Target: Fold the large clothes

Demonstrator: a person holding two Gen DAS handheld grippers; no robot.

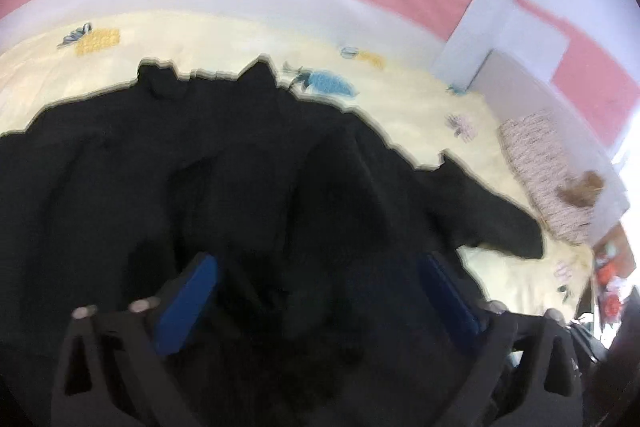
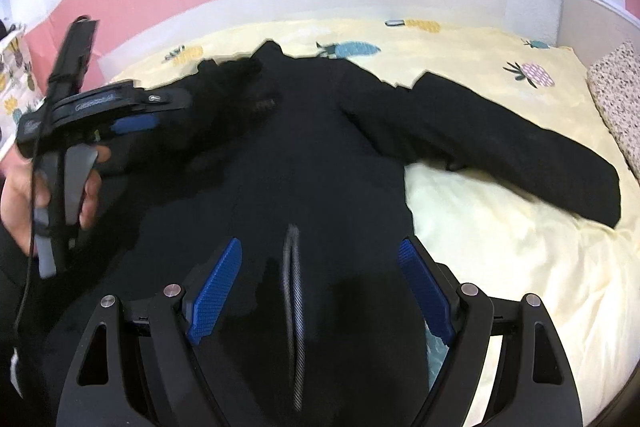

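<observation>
We see the right gripper (image 2: 320, 267) with fingers apart above the black jacket (image 2: 320, 155), gripping nothing. The left gripper (image 1: 320, 279) hovers over it, fingers spread wide. Beyond, the jacket lies spread on the pineapple-print bed (image 2: 500, 227).

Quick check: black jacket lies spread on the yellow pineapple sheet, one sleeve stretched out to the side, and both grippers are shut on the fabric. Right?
Not quite. The black jacket does lie on the yellow sheet with its sleeve stretched out, but both grippers are open. The right wrist view shows the right gripper with its blue pads apart over the zipper, and the left wrist view shows the left gripper wide open too.
</observation>
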